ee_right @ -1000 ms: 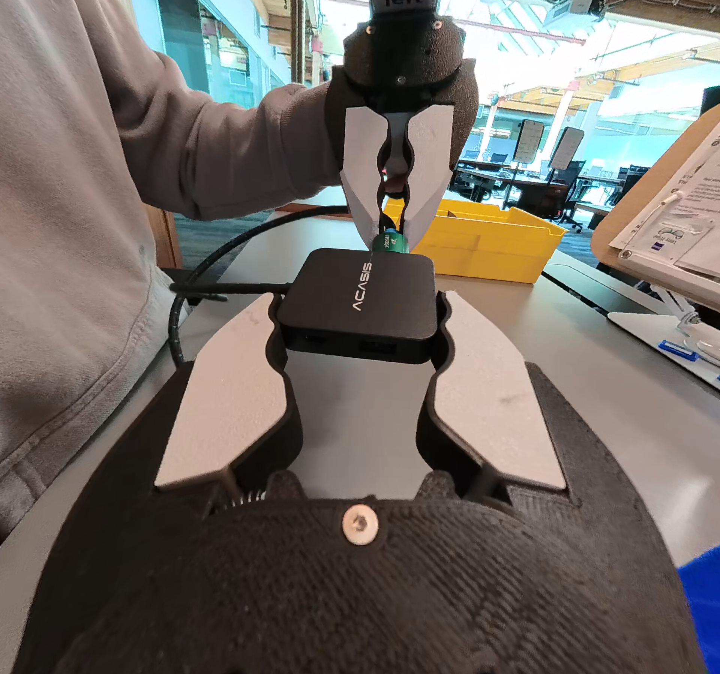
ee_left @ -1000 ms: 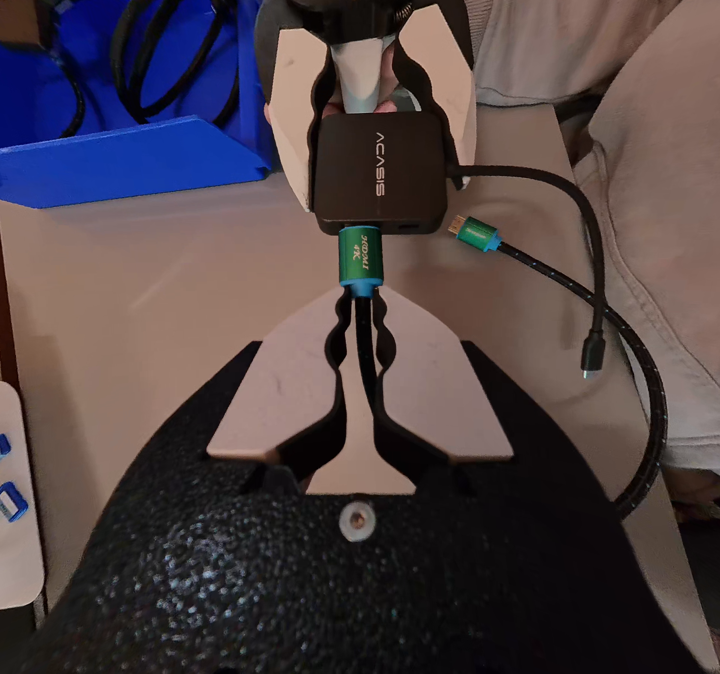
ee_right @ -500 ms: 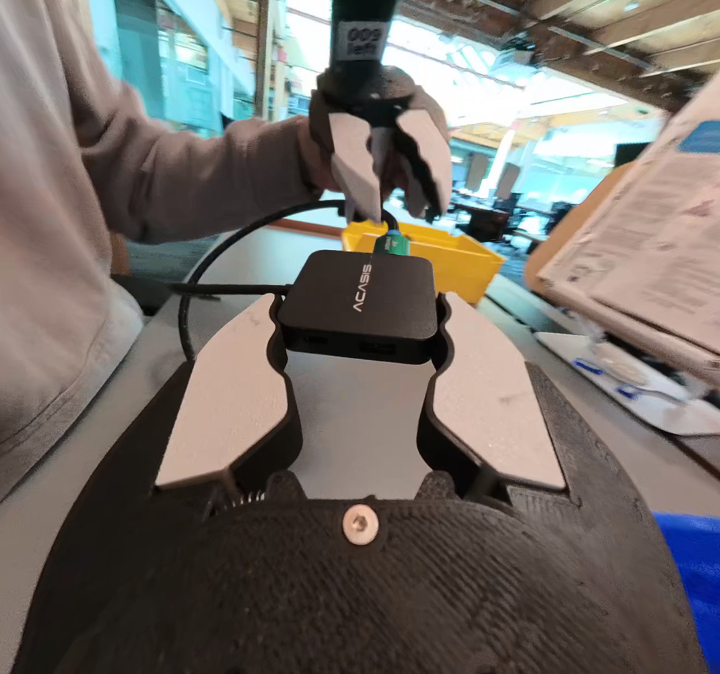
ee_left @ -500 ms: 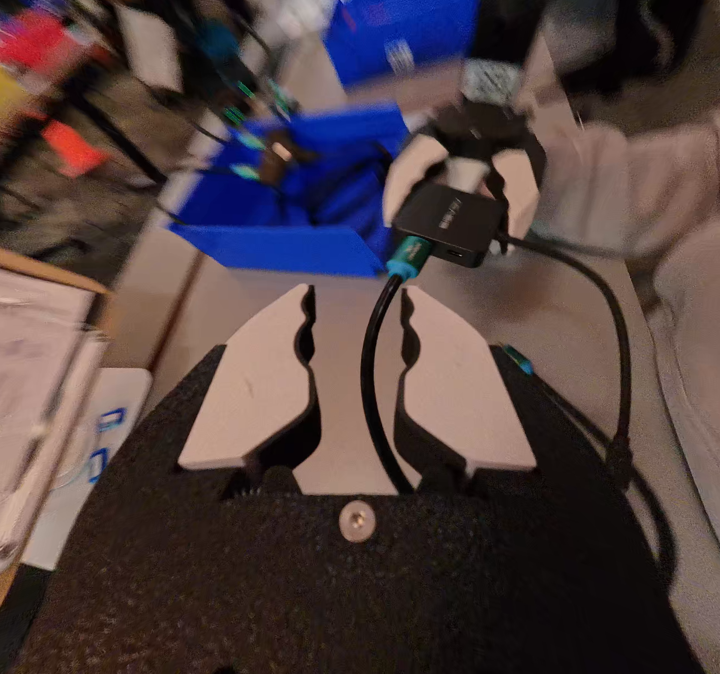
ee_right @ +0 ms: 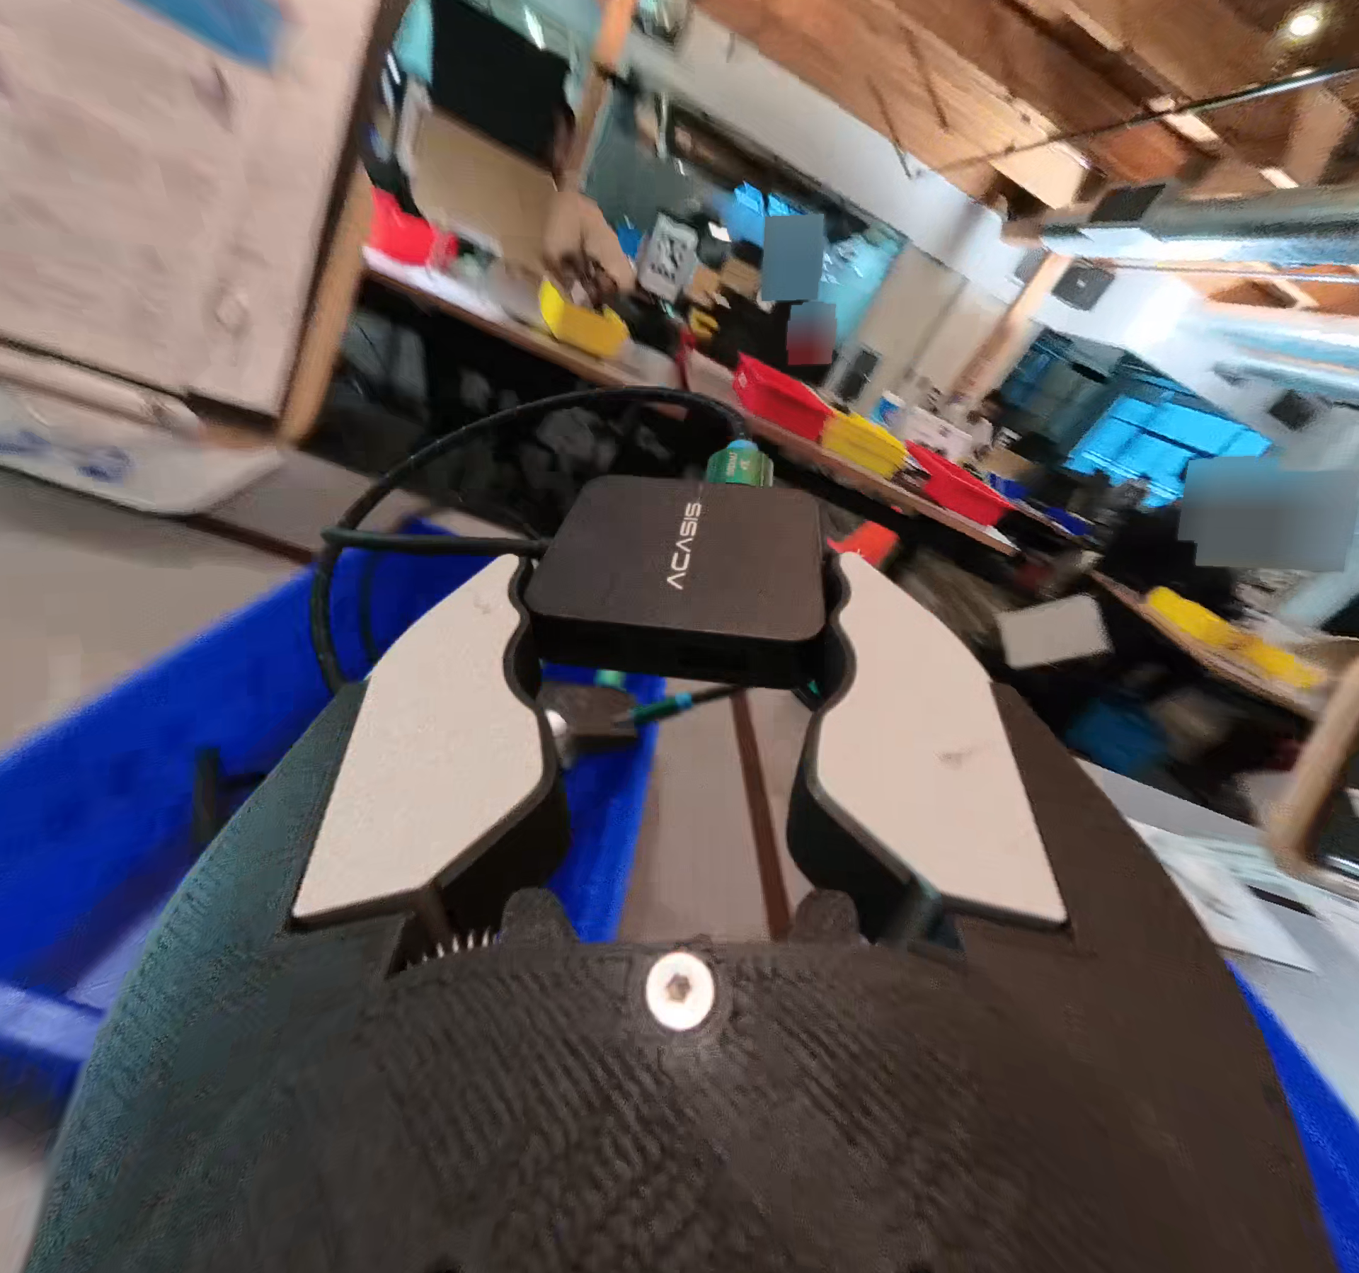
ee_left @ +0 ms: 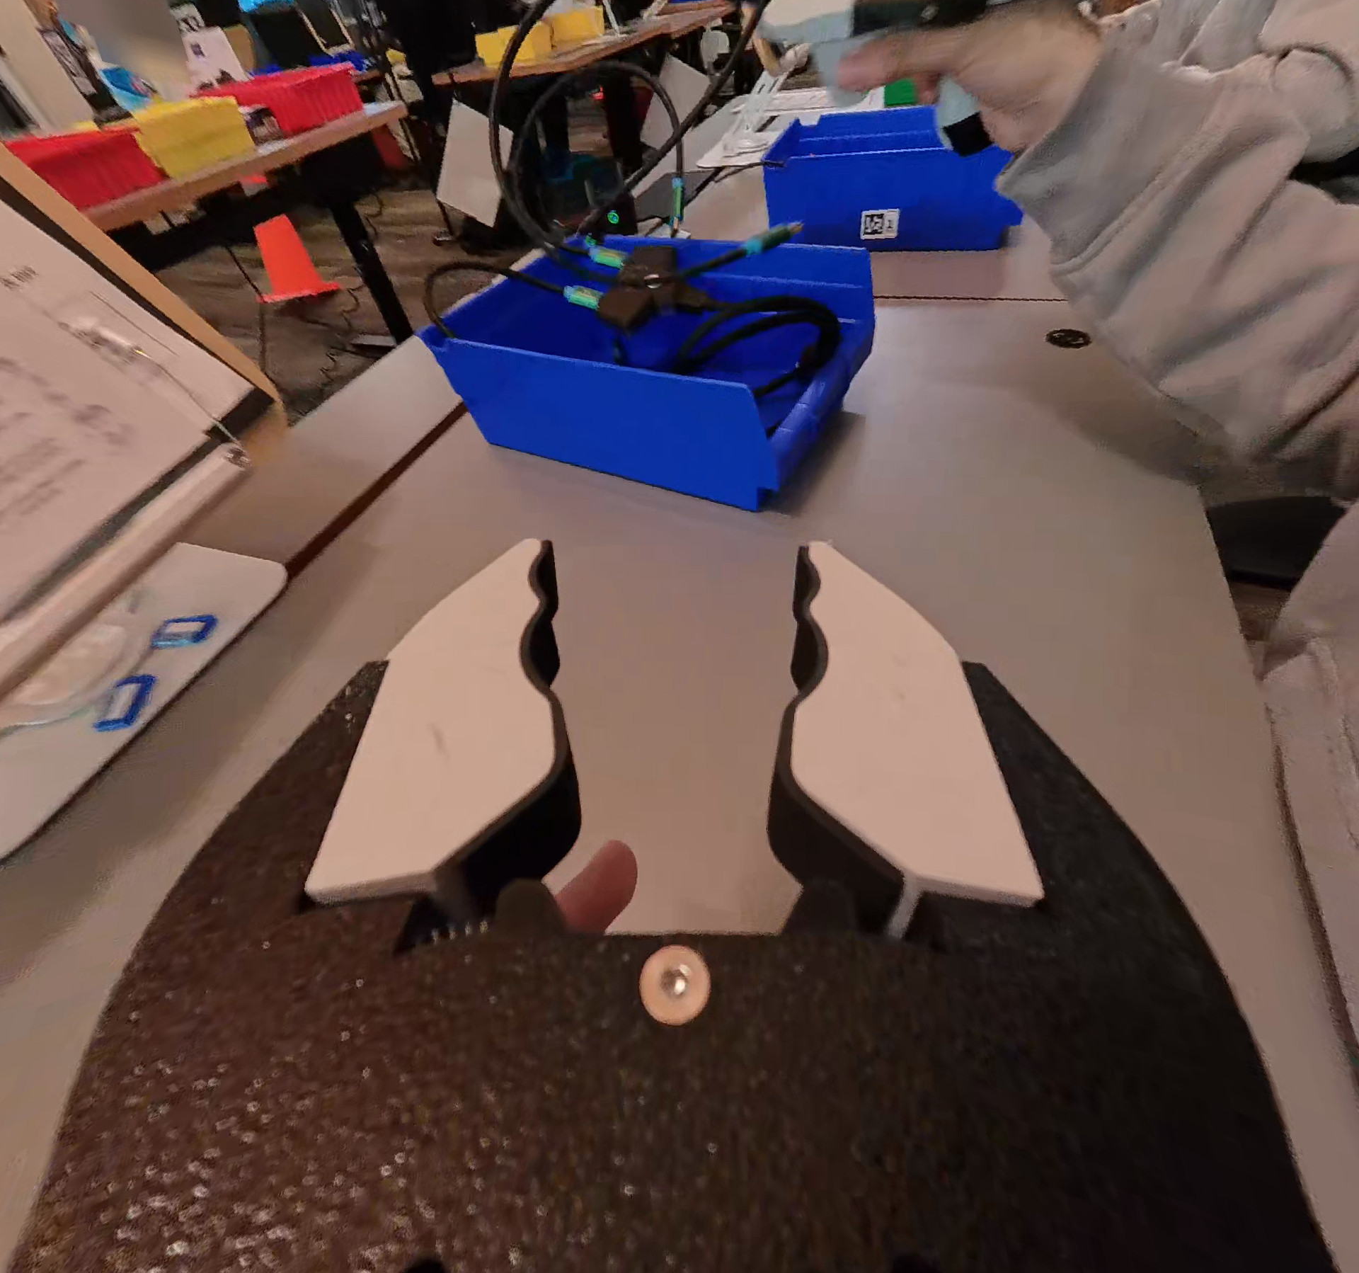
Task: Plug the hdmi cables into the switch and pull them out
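I hold the switch clamped by its 2 side edges in the right gripper, lifted above the blue bin that fills the lower left of the right wrist frame. 1 green-shelled HDMI plug is seated in the switch's far edge, its black cable arcing left and down. The left gripper is released and empty, fingers spread wide over bare grey table at frame centre.

My judgement: the plugging step appears done for this cable, and the assembly is being carried toward the bin; whether pull-out is intended first, I cannot tell. The next move calls for the left gripper to close on the green shell, not the cable, and draw straight out along the port axis while the right keeps its clamp.

The switch is a flat, matte black square with rounded corners. The plug shell looks metallic; the cable looks braided. The bin in the upper centre of the left wrist frame is glossy moulded plastic and holds more cables and adapters.
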`<state>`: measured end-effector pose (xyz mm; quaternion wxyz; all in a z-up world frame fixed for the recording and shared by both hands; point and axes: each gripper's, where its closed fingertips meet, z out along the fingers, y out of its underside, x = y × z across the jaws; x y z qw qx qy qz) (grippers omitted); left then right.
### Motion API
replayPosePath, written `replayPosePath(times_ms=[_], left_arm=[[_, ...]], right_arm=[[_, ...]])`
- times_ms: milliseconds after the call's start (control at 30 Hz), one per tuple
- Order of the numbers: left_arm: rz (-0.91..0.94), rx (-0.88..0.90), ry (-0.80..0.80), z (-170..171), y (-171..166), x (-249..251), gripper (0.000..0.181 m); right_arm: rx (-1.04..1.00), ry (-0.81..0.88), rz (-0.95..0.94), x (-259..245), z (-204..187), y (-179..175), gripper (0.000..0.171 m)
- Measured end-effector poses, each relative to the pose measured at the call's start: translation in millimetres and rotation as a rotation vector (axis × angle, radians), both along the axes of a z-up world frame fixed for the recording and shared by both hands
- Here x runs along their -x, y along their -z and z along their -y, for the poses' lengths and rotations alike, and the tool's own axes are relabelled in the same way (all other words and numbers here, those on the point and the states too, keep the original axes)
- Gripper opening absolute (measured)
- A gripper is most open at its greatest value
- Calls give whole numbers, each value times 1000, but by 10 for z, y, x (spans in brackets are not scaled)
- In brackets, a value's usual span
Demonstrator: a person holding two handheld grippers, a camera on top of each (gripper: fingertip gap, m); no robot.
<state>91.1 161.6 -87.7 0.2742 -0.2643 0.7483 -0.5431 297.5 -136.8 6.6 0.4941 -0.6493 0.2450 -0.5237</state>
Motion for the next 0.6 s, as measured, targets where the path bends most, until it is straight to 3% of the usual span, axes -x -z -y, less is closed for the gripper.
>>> replayPosePath(times_ms=[233,367,400,467,600], left_arm=[[-141,76,32,263,328,-63,62],[-217,55,28,417,543,-110,64],[-237,54,25,465,592,-133,66],[-274,69,20,593,666,-203,69],[-285,127,-16,959,695,-501,82]], right_arm=[[211,141,-299,-395,-335,1201,74],[233,-32,-631,-144,-597,1887,69],[227,-73,-710,-57,-599,1965,61],[150,-83,-697,-41,-528,1829,55],[-10,-14,-557,5,-243,1280,75]])
